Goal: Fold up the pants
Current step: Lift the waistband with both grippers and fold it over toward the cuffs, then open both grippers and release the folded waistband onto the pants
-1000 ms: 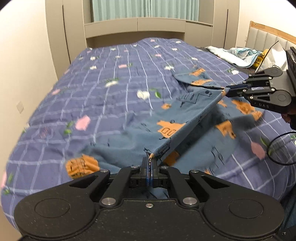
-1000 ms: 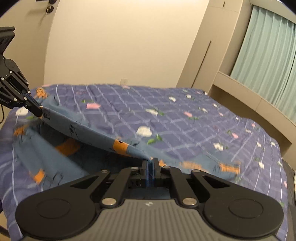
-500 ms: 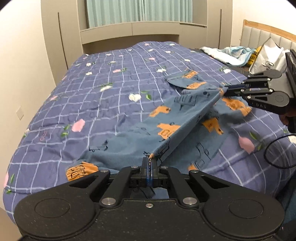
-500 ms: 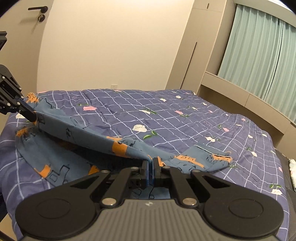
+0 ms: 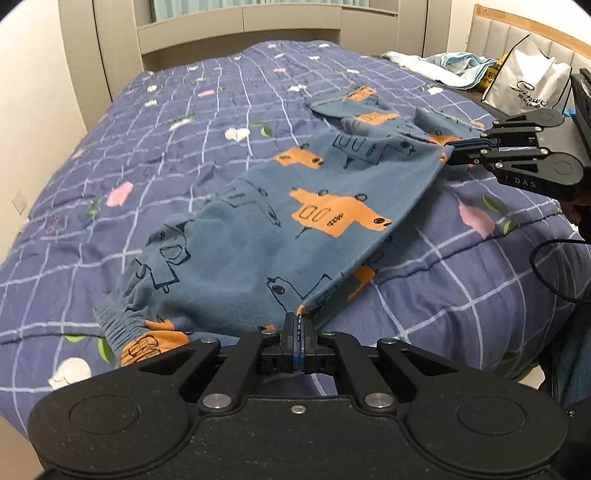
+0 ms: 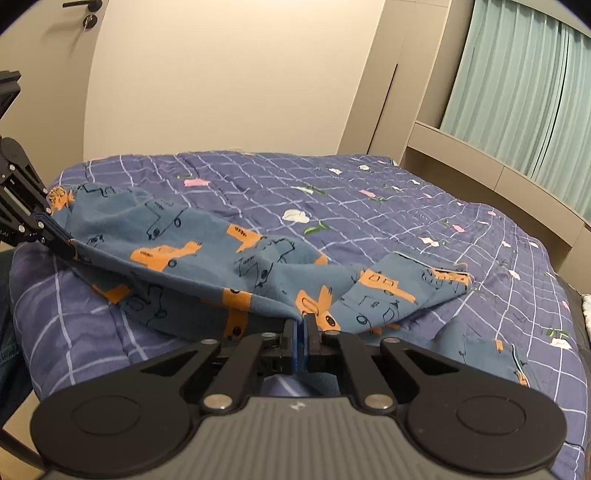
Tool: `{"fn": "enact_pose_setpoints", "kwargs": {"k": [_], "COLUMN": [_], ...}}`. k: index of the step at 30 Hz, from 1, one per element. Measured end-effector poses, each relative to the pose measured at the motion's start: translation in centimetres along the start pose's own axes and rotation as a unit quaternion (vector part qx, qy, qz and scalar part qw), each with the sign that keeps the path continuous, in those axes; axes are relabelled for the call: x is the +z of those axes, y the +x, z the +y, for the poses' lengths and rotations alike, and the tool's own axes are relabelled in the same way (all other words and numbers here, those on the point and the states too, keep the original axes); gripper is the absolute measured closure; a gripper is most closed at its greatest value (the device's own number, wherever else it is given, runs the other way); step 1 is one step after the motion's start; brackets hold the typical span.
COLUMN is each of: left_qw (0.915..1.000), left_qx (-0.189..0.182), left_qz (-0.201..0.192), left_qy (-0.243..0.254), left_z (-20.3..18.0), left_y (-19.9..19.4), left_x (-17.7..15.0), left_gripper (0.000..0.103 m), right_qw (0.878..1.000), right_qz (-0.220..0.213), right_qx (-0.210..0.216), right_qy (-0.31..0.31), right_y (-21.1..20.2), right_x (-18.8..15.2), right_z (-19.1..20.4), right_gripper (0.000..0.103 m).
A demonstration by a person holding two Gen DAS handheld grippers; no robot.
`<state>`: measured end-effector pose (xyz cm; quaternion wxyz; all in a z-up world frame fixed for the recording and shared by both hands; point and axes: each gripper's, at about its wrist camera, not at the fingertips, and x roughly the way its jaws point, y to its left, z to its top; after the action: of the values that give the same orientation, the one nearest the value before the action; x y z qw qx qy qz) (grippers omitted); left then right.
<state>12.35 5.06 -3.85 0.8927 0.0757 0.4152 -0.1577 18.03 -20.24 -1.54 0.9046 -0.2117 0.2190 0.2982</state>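
Pants (image 5: 280,221) stretched over bed (image 5: 192,122), edge pinched shut in left gripper (image 5: 297,321) and right gripper (image 6: 302,322) jaws; white bag (image 5: 524,85) beyond pants, by headboard (image 5: 491,26).

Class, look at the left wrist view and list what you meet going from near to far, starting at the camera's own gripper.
left gripper shut on the pants' edge → blue pants with orange prints → flowered checked bedspread → beige shelf unit beyond the bed.

Soft matt cloth pants (image 5: 280,236) lie on a quilted cloth bedspread (image 5: 192,122); grippers' shells matt black plastic.
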Motion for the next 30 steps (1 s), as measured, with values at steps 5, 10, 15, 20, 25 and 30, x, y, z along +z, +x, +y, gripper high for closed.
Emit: {"fn": "enact_pose_setpoints", "kwargs": {"k": [5,10,15,20,25,30], "left_qw": [0.9992,0.9982,0.9943,0.9892,0.9820,0.9738], "left_qx": [-0.019,-0.035,-0.051,-0.071,-0.102,-0.137], "left_qz": [0.009,-0.006,-0.044,-0.084,-0.100,-0.113], "left_qy": [-0.034,-0.049,-0.082,-0.097,-0.124,-0.142], "left_z": [0.4,-0.3,-1.4,-3.2,-4.7,-6.7], "left_y": [0.9,0.4,0.0,1.4,4.4,7.2], "left_x": [-0.2,0.2,1.8,5.0,8.8,12.4], "left_gripper": [0.089,0.065,0.028,0.005,0.002,0.002], "right_qw": [1.000,0.999,0.998,0.993,0.986,0.979], "right_qz": [0.014,0.012,-0.005,-0.012,0.008,0.029], "right_qx": [0.001,0.003,-0.013,-0.042,-0.070,-0.093], "right_qy": [0.015,0.036,0.064,0.112,0.150,0.180], "right_y": [0.9,0.8,-1.0,-2.7,-3.3,-3.3], "right_x": [-1.1,-1.6,-2.0,-2.7,-3.6,-5.1], "right_z": [0.1,-0.2,-1.5,-4.7,-8.5,-12.9], "right_gripper": [0.098,0.073,0.031,0.000,0.000,0.000]}}
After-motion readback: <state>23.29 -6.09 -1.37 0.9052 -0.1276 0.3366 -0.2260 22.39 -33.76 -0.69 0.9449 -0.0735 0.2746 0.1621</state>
